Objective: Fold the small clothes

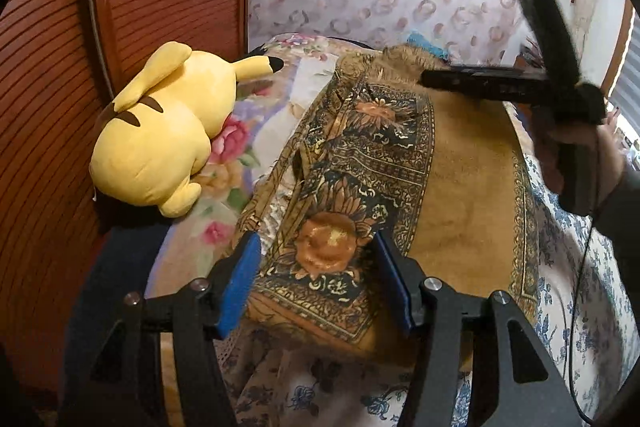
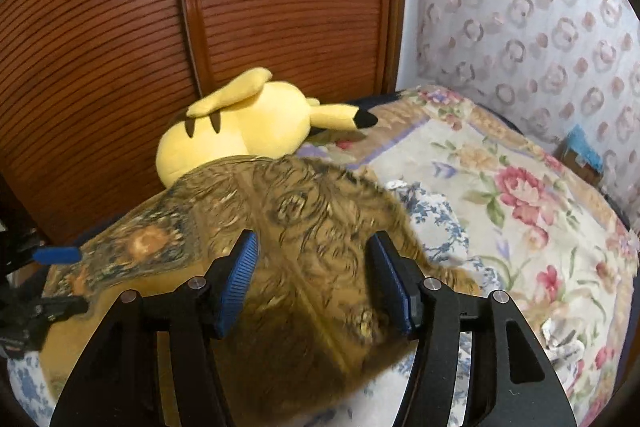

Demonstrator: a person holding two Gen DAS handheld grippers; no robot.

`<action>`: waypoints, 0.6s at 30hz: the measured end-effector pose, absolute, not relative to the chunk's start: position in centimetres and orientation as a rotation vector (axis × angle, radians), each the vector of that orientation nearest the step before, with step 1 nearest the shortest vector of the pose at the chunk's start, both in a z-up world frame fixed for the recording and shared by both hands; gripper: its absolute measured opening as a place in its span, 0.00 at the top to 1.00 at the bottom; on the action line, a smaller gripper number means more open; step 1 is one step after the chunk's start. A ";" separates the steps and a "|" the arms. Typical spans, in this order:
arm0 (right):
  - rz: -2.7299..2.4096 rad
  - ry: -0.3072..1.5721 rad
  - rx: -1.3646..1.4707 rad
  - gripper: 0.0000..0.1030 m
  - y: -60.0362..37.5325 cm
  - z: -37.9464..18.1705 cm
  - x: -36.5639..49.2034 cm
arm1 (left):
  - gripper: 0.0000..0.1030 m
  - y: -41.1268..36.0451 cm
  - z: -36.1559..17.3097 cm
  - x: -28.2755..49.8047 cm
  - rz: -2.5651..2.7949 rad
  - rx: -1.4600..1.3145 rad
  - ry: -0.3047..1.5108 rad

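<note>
Mid-fold: scarf half doubled on bed. Left claw and right claw both spread, empty. Next: pinch an edge.

Spread on the bed: a patterned cloth, lying under both tongs. To the left of the cloth, beside the wooden door, a plush toy on its side. Behind the bed, along the far edge, a papered wall.
</note>
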State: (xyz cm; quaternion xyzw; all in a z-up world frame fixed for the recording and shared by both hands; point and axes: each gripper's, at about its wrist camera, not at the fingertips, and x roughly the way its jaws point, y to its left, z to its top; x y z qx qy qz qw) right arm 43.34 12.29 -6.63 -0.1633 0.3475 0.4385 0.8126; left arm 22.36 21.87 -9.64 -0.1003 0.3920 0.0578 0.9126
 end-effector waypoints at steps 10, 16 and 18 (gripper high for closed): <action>0.924 0.745 -0.288 0.42 10.9 -6.7 43.3 | 0.44 21.3 -8.8 21.8 0.123 -0.187 0.772; 0.894 0.696 -0.254 0.42 8.2 -4.2 39.8 | 0.44 19.7 -6.3 20.4 0.102 -0.162 0.723; 0.878 0.682 -0.242 0.42 7.0 -3.3 38.5 | 0.44 18.8 -5.5 20.0 0.087 -0.152 0.707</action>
